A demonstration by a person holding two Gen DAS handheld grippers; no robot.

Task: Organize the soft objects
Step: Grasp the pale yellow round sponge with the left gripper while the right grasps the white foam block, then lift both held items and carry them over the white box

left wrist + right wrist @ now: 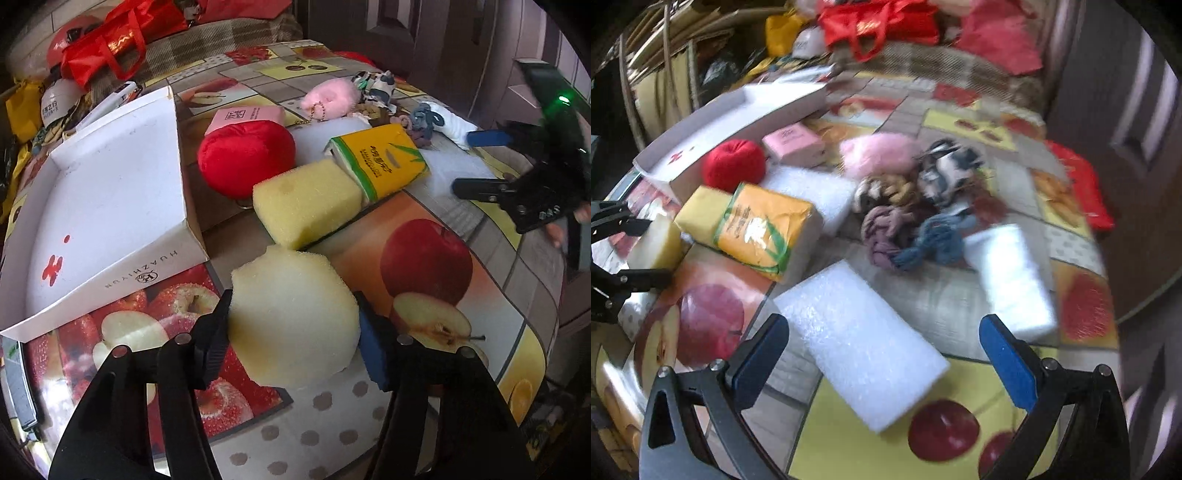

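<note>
In the left wrist view my left gripper [295, 332] is shut on a pale round sponge [295, 314] that rests on the fruit-print tablecloth; both pads dent its sides. The same sponge [659, 242] shows at the left edge of the right wrist view. My right gripper [886, 358] is open over a white foam block [860, 343] that lies between its blue pads, untouched. It also appears far right as the right gripper [480, 164]. A shallow white box [110, 184] lies open on the left.
Beyond the sponge lie a yellow rectangular sponge [306, 203], a red plush apple [243, 162], a yellow tissue pack [380, 158], a pink pack [247, 116] and a pink fluffy toy [328, 99]. Twisted cloth rings [905, 229] and another foam block [1012, 277] lie mid-table. Red bags [107, 44] crowd the back.
</note>
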